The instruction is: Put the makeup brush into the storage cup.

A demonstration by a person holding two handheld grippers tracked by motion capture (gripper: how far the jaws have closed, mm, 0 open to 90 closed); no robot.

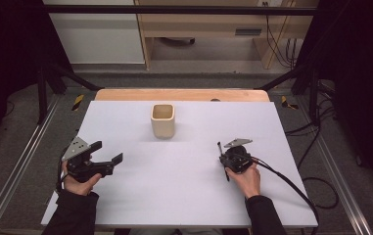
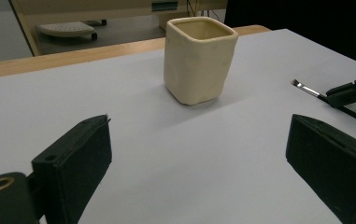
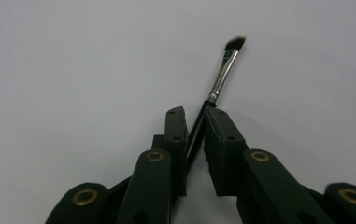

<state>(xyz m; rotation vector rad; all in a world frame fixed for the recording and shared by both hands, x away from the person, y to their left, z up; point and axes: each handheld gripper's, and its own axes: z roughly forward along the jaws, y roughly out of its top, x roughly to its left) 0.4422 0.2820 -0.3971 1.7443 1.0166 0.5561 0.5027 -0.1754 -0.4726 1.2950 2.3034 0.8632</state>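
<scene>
A cream, square-sided ceramic cup [image 1: 163, 120] stands upright and empty near the back middle of the white table [image 1: 184, 196]. In the left gripper view the cup [image 2: 199, 58] stands ahead of my left gripper [image 2: 199, 163], whose jaws are wide open with nothing between them. In the high view that left gripper [image 1: 109, 152] is at the table's left. My right gripper [image 1: 221, 155] at the right is shut on a thin black-handled brush [image 1: 220, 148]. In the right gripper view the brush [image 3: 220, 77] sticks out past the right gripper [image 3: 195, 114], bristles forward.
A wooden strip [image 1: 181, 94] runs along the table's far edge. Black frame posts and cables [image 1: 316, 132] stand on the floor to the right. Shelving [image 1: 213, 29] stands beyond the table.
</scene>
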